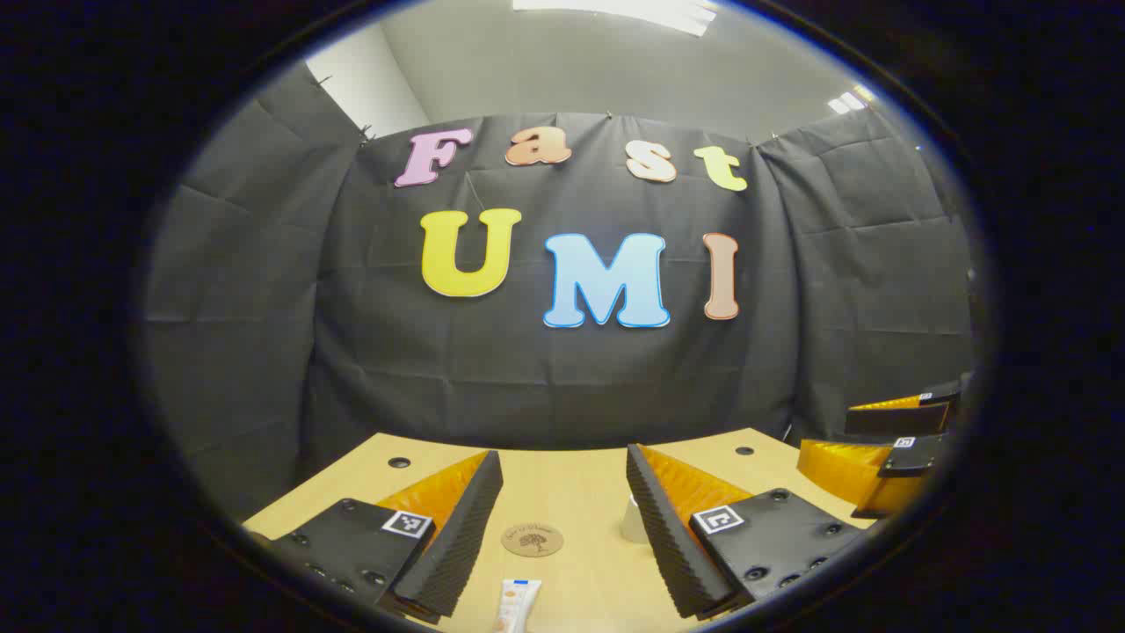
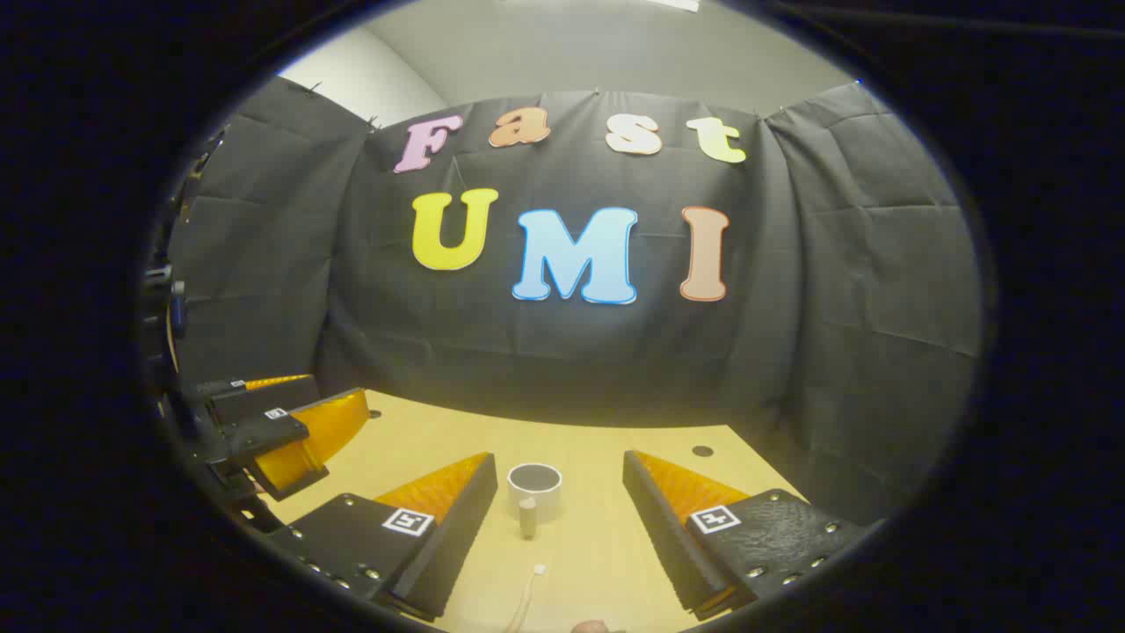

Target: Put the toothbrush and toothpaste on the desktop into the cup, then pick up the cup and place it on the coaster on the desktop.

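Plainly, both grippers hang wide open above the tabletop, holding nothing. The toothpaste lies near, between the left gripper fingers, long axis running near to far, so that gripper is nearer. The toothbrush lies likewise before the right gripper, head toward the far cup. The coaster sits beyond the toothpaste.

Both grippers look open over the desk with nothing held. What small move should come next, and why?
Probably lower the open left gripper onto the white toothpaste tube lying on the wooden desktop just below its fingers. The round brown coaster sits beyond it. In the right gripper view the white cup stands empty-looking between the open right gripper's fingers, so nothing seems loaded yet.
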### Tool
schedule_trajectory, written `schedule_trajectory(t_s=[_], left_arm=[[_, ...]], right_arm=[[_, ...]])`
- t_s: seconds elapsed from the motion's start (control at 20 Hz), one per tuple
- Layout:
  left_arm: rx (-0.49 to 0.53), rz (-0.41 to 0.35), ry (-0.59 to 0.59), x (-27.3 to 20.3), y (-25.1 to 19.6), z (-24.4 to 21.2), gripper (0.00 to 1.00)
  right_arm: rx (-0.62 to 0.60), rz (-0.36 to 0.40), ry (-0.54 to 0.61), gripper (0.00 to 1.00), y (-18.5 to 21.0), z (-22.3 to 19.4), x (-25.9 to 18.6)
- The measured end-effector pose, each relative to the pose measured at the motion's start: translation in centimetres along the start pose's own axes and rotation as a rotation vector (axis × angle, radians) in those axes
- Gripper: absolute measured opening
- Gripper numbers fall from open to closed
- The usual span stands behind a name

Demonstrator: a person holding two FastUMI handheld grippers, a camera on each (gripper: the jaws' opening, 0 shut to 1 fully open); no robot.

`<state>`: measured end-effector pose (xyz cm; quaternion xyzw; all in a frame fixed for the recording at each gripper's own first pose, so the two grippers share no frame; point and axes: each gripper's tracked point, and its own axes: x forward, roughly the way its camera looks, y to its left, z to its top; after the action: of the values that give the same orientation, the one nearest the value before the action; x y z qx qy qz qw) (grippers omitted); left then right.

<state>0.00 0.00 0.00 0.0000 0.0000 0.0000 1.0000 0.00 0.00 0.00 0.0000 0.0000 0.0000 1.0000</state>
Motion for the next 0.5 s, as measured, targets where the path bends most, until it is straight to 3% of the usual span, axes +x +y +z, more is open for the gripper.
schedule_trajectory(t_s=[0.3,0.5], left_arm=[[0.004,0.005,0.007,0.6,0.6,-0.1,0.92],[-0.002,0.01,0.071,1.3,1.0,-2.2,0.92]], right_arm=[[0.0,0.012,0.041,0.9,0.7,-1.1,0.2],[0.0,0.015,0.096,0.9,0.8,-2.6,0.8]])
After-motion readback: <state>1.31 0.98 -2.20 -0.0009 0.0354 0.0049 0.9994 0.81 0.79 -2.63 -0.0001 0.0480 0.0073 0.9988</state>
